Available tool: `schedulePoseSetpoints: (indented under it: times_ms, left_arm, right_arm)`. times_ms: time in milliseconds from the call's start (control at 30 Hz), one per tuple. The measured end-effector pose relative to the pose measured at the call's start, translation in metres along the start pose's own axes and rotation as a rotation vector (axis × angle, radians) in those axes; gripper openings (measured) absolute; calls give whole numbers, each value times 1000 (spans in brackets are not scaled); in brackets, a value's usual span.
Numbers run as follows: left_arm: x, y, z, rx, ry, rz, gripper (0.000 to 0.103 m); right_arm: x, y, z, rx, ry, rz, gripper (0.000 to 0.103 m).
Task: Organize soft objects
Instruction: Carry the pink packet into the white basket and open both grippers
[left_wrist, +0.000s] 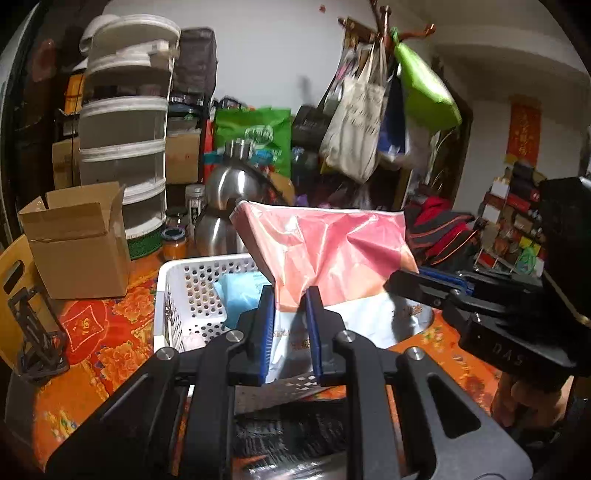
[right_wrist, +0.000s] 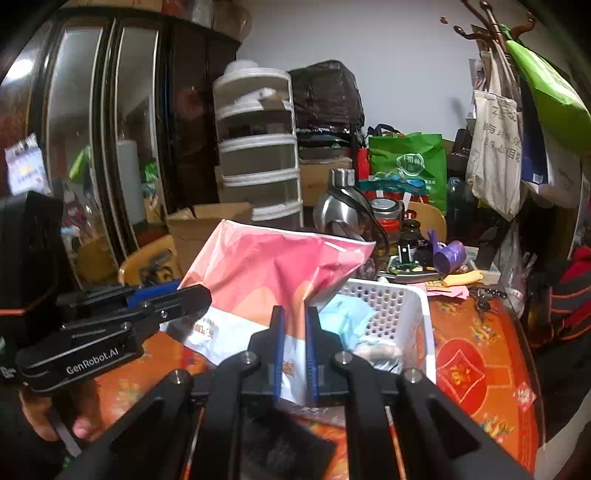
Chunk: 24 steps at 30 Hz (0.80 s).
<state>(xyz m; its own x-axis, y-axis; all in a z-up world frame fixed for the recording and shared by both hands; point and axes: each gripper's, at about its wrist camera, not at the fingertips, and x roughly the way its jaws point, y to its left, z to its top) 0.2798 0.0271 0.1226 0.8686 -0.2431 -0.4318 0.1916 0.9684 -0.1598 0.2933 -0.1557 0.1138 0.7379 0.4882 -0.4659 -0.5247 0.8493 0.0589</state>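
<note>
A pink and white plastic bag (left_wrist: 332, 251) stands up over a white perforated basket (left_wrist: 192, 288) on the orange patterned table. My left gripper (left_wrist: 290, 295) is shut on the bag's lower edge. My right gripper (right_wrist: 295, 314) is shut on another part of the same bag (right_wrist: 266, 266), and it shows from the side in the left wrist view (left_wrist: 413, 284). The left gripper shows at the left in the right wrist view (right_wrist: 177, 291). The basket (right_wrist: 417, 317) holds a light blue soft packet (left_wrist: 240, 295), also seen in the right wrist view (right_wrist: 343, 314).
An open cardboard box (left_wrist: 77, 236) stands left of the basket. A steel kettle (left_wrist: 229, 206), jars and a tiered white container (left_wrist: 125, 140) stand behind it. Bags hang on a coat rack (left_wrist: 376, 103). Red and black clothes (left_wrist: 439, 229) lie at the right.
</note>
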Motion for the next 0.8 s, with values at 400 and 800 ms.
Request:
schedulePoseSetpoints:
  times_ms: [400, 800]
  left_arm:
    - [91, 27, -25, -44, 136, 34, 15]
    - [100, 44, -37, -59, 137, 93, 60]
  right_arm:
    - [75, -28, -21, 20, 47, -3, 9]
    - [90, -33, -30, 58, 133, -41, 16]
